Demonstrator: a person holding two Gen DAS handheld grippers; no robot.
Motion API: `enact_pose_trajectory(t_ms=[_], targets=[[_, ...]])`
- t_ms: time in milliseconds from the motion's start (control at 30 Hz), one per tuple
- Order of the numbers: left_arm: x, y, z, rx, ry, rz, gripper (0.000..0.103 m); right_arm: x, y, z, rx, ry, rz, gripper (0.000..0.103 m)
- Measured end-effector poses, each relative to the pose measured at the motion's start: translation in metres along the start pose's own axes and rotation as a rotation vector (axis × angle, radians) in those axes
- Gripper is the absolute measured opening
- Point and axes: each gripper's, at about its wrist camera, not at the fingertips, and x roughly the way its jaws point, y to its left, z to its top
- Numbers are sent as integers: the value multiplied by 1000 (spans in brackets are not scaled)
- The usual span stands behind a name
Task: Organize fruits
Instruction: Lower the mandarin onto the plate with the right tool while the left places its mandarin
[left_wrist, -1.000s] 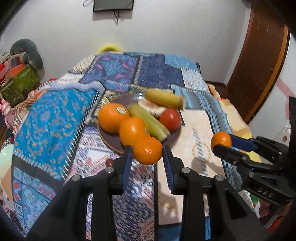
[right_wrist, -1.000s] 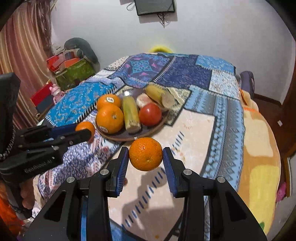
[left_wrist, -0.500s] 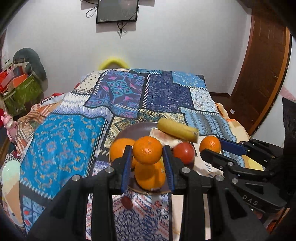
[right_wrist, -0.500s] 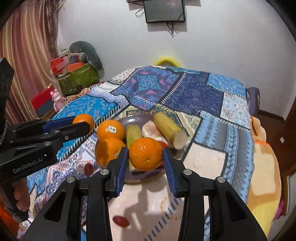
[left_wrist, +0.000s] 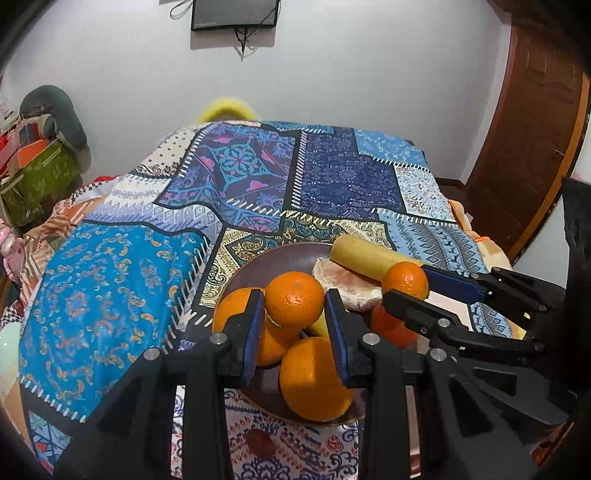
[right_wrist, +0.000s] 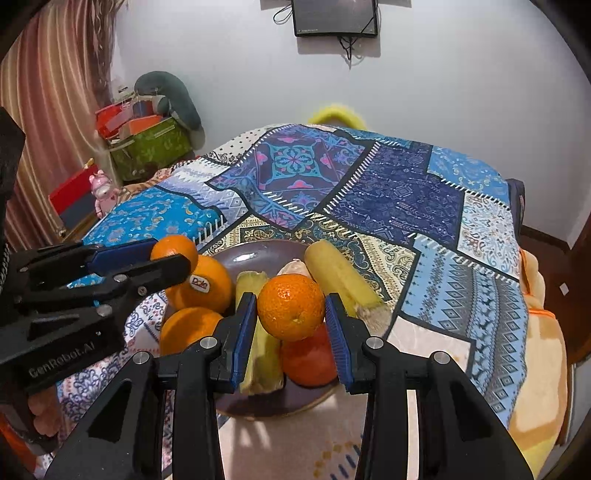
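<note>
A brown plate (left_wrist: 273, 258) (right_wrist: 258, 254) on the patterned cloth holds several oranges, a banana piece (left_wrist: 369, 258) (right_wrist: 340, 277), a green corn-like piece (right_wrist: 258, 350), a red tomato (right_wrist: 310, 362) and a pale peeled fruit (left_wrist: 343, 284). My left gripper (left_wrist: 294, 325) is shut on a small orange (left_wrist: 294, 299) above the plate's near left side; it also shows in the right wrist view (right_wrist: 173, 254). My right gripper (right_wrist: 291, 328) is shut on another small orange (right_wrist: 291, 312) above the plate's near right; it shows in the left wrist view (left_wrist: 404, 282).
The plate sits on a bed or table under a blue patchwork cloth (left_wrist: 110, 295). A small dark red fruit (left_wrist: 260, 443) lies on the cloth in front of the plate. Boxes and a green basket (right_wrist: 147, 147) stand at the left wall; a wooden door (left_wrist: 535, 129) is right.
Both grippers have moved forward with their oranges, from the near side of the plate to over it. The two grippers now sit closer together.
</note>
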Motion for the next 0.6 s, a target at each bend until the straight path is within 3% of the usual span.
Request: enact_pose_trajectory(t_ms=[333,600], targets=[[14,3,0,-12,14,4,33,15,-1,-1,-3,24,10,35],[6,5,-1,-9,1,34,44,14,-2,-1,-2,34,3,37]])
